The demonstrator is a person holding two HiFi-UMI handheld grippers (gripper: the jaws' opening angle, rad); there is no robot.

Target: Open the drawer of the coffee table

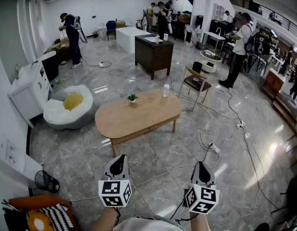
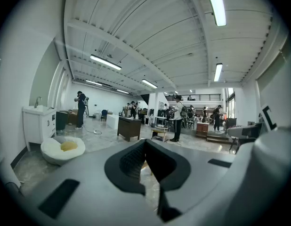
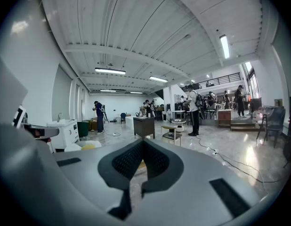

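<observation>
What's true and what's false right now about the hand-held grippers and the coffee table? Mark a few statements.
1. The left hand-held gripper and the right hand-held gripper are short of the coffee table. True.
2. The right hand-held gripper holds the glass. False: its jaws are shut on nothing; the glass stands on the table.
3. A small potted plant stands on the table. True.
4. A chair sits at the table's left end. False: a beanbag lies there; the chair is beyond the right end.
</observation>
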